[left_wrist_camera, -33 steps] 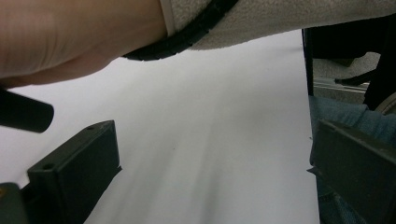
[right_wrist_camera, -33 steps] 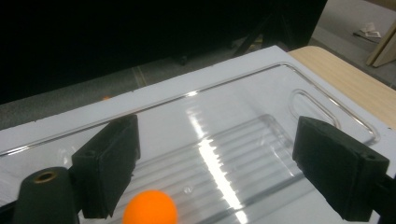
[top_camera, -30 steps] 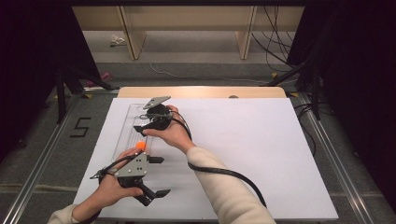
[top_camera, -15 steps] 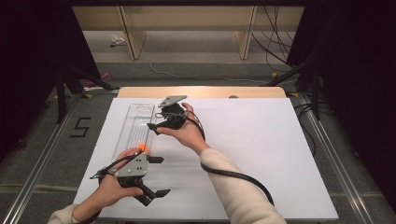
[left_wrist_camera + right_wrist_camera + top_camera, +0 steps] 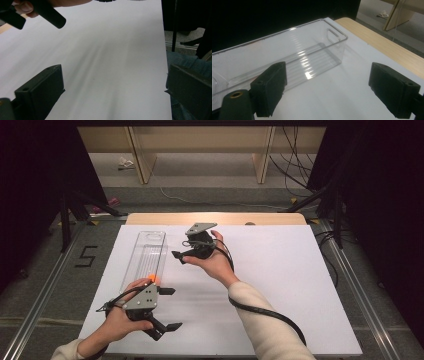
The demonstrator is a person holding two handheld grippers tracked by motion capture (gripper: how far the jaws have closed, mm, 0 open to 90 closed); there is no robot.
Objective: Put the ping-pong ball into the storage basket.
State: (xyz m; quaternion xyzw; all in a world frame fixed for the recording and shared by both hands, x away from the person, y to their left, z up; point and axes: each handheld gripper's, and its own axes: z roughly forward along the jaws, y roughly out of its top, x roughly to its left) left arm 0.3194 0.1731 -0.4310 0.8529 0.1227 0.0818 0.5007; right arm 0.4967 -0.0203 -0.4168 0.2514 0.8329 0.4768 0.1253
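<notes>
Bin point(image 5: 287, 57) clear plastic, long, ribbed floor, empty | right gripper point(image 5: 187, 256) jaws apart beside it | left gripper point(image 5: 169, 309) jaws apart

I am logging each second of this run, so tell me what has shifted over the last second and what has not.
The right gripper has lifted off the clear plastic bin and swung rightward, away from it; its jaws are open and hold nothing. The bin lies where it did on the white table sheet. The left gripper stays near the bin's near end, jaws open, empty.
</notes>
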